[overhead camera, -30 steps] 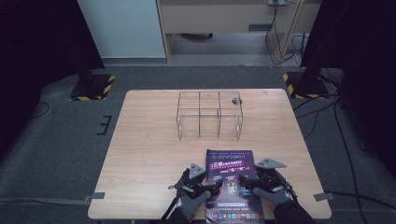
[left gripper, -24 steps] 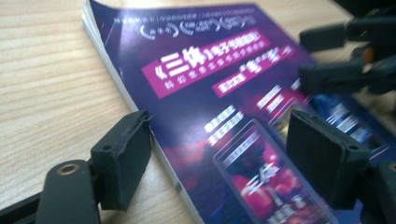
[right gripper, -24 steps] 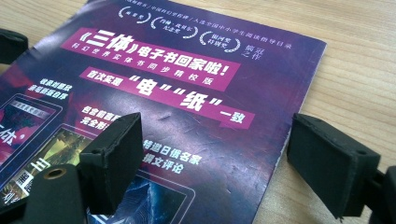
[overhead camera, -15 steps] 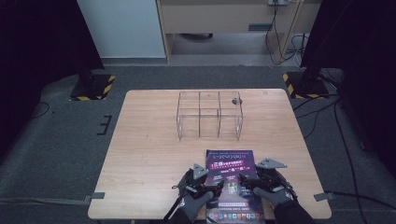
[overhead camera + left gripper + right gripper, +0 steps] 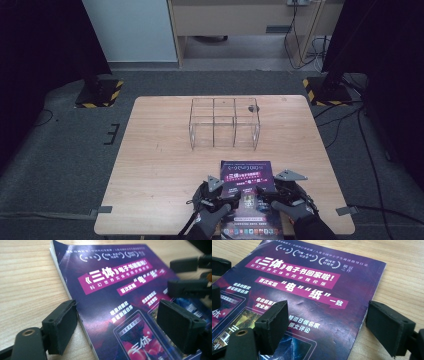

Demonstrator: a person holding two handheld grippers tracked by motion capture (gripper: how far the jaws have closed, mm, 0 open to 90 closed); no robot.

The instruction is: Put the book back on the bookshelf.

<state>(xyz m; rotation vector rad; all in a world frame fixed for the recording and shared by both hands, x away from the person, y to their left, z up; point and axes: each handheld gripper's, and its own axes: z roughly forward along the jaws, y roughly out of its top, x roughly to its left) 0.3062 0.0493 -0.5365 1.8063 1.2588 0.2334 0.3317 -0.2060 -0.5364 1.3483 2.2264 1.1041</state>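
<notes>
Barely shifted since the earlier frames: both grippers a touch farther in over the magazine (image 5: pixel 247 197), nothing else on the table displaced.

Nearest, at the table's front edge: left gripper (image 5: pixel 216 197) and right gripper (image 5: pixel 284 192), one on each side of the magazine, lying flat on the wooden table (image 5: pixel 160 165). Left gripper (image 5: pixel 117 322) spread wide, gripping nothing, one jaw just at the magazine's left edge where cover meets table, the other over the printed cover. Right gripper (image 5: pixel 329 322) likewise spread and empty, astride the opposite edge: one jaw over the cover, the other out over bare wood beside the right edge of the magazine (image 5: pixel 312 290).

Key relation: long axis of the magazine running away from the person, toward the far side, so each long edge passing straight between a pair of jaws. Neither hand clearly nearer; both equally placed. Probably calls for sliding a jaw under an edge, awkward with the cover lying so flat.

Farther out, well apart: clear compartmented box (image 5: pixel 225 122) near the table's middle-far part, with a small dark object (image 5: pixel 251 107) in its far right compartment.
</notes>
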